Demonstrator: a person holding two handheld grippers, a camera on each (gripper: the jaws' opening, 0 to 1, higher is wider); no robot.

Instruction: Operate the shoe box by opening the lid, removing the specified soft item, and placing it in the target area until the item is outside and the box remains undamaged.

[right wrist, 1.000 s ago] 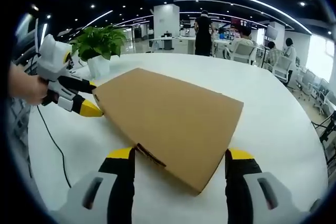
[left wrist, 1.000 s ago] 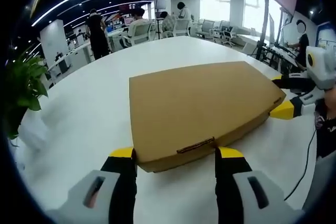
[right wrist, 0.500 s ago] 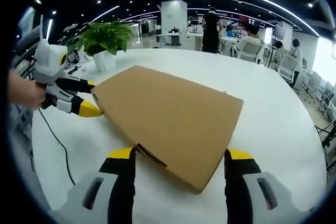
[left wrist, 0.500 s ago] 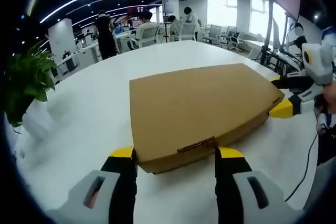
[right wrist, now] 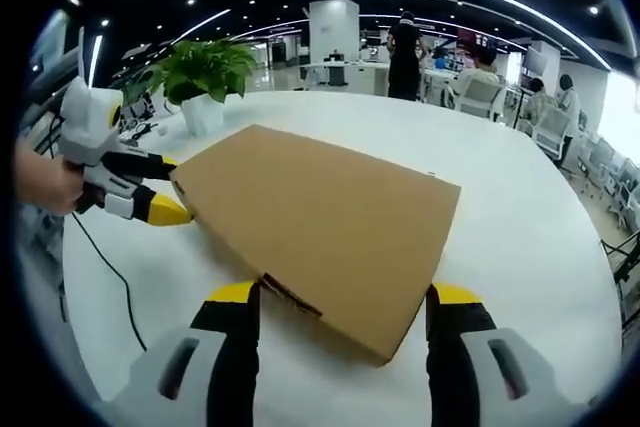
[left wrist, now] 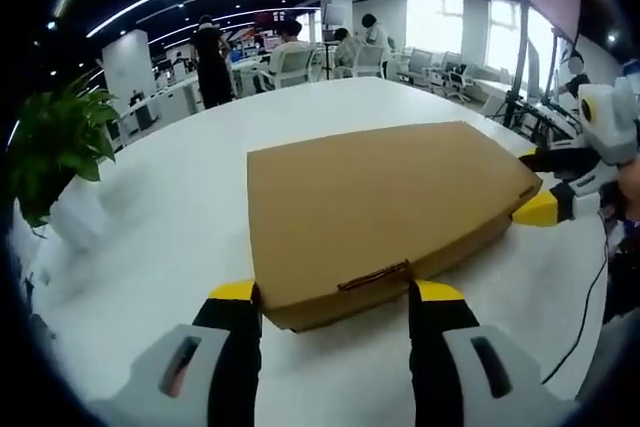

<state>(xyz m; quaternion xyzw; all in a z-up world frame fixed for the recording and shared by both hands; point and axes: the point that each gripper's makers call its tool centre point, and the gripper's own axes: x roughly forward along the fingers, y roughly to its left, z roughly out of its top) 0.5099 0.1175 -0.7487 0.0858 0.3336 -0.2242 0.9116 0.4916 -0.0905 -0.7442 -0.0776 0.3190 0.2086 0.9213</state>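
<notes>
closed cardboard shoe box [left wrist: 385, 207] on white table [left wrist: 180, 207], flanked by wide-spread left gripper [left wrist: 335, 297] and right gripper [right wrist: 340, 299].

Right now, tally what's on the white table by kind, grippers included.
Cardboard shoe box, lid closed: 1
Potted plant: 1
Grippers at the box: 2, left gripper and right gripper
Total: 4

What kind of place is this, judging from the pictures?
Most likely an open-plan office: rows of desks with office chairs behind the white table, people at workstations, and a potted plant.
</notes>
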